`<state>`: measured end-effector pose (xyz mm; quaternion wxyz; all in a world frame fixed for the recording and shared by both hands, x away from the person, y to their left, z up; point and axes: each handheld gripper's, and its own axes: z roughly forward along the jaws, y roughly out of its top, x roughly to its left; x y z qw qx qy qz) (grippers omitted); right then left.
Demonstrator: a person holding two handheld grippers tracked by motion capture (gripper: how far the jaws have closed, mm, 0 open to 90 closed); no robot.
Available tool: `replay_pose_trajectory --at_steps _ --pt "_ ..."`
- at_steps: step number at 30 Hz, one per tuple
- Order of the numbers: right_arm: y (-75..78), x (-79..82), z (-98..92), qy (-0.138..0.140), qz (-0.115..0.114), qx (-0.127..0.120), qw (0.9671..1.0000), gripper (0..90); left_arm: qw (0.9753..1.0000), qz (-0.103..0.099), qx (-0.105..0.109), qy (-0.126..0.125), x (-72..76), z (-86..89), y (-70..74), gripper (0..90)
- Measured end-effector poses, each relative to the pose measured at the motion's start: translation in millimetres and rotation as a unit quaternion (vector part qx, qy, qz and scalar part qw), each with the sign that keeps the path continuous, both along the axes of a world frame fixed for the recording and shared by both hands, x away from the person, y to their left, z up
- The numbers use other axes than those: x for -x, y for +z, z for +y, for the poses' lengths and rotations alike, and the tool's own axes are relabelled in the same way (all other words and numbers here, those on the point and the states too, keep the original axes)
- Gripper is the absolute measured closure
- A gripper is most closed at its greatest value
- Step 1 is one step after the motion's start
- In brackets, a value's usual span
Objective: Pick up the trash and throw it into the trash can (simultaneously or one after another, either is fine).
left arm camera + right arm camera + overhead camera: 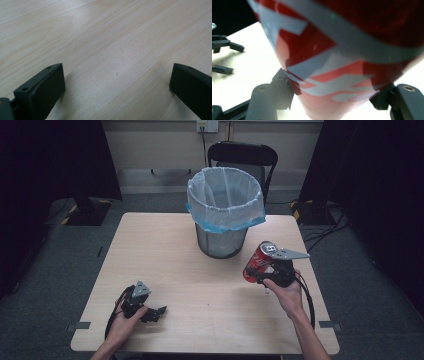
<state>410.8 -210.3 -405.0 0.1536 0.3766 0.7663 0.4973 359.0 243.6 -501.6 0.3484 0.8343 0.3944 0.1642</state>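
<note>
fingers of right gripper clamp red can; left gripper spread.

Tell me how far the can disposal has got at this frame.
Done: the red can is gripped by the right gripper and lifted off the table, tilted. In hand: carrying it, near the lined bin. Left: getting it over the rim and releasing. The left gripper rests open on the table.
</note>
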Motion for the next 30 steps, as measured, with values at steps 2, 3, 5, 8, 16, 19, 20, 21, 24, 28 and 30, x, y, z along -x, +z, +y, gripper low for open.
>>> replay_pose_trajectory --at_steps 2,3,5,8,16,19,20,21,24,28,30 --pt "3.5 1.6 3.8 0.006 -0.001 -0.001 1.0 34.4 1.0 0.0 0.0 0.0 0.0 -0.1 -0.1 0.0" --pt "3.5 1.6 3.8 0.006 -0.001 -0.001 1.0 34.4 1.0 0.0 0.0 0.0 0.0 -0.1 -0.1 0.0" --pt "9.7 4.7 9.8 0.02 -0.007 -0.008 0.9997 34.5 1.0 0.0 0.0 0.0 0.1 -0.1 0.0 0.0" --pt "18.1 7.2 12.6 0.032 -0.014 -0.022 0.9992 34.5 1.0 0.0 0.0 0.0 0.0 0.0 0.0 0.0" --pt "40.1 7.6 20.6 0.05 -0.026 -0.025 0.9981 34.6 1.0 0.0 0.0 0.0 0.0 0.0 0.0 0.0" --pt "48.3 7.8 26.2 0.059 -0.03 -0.027 0.9974 34.6 1.0 0.0 0.0 0.0 0.0 0.0 0.0 0.0" --pt "50.8 7.6 28.2 0.062 -0.032 -0.027 0.9972 34.6 1.0 0.0 0.0 0.0 0.0 0.0 0.0 0.0" --pt "53.2 7.3 30.2 0.066 -0.032 -0.027 0.9969 34.6 1.0 0.0 -0.001 0.0 0.0 0.0 0.0 0.0" --pt "59.8 6.5 35.9 0.075 -0.036 -0.028 0.9961 34.6 1.0 0.0 -0.001 0.0 0.0 0.1 0.0 0.0" --pt "68.0 5.0 41.2 0.084 -0.04 -0.032 0.9952 34.6 1.0 0.0 -0.001 -0.001 0.0 0.1 0.1 0.0" --pt "72.9 5.0 43.1 0.09 -0.043 -0.035 0.9944 34.6 1.0 0.0 -0.001 -0.001 0.0 0.1 0.1 0.0"
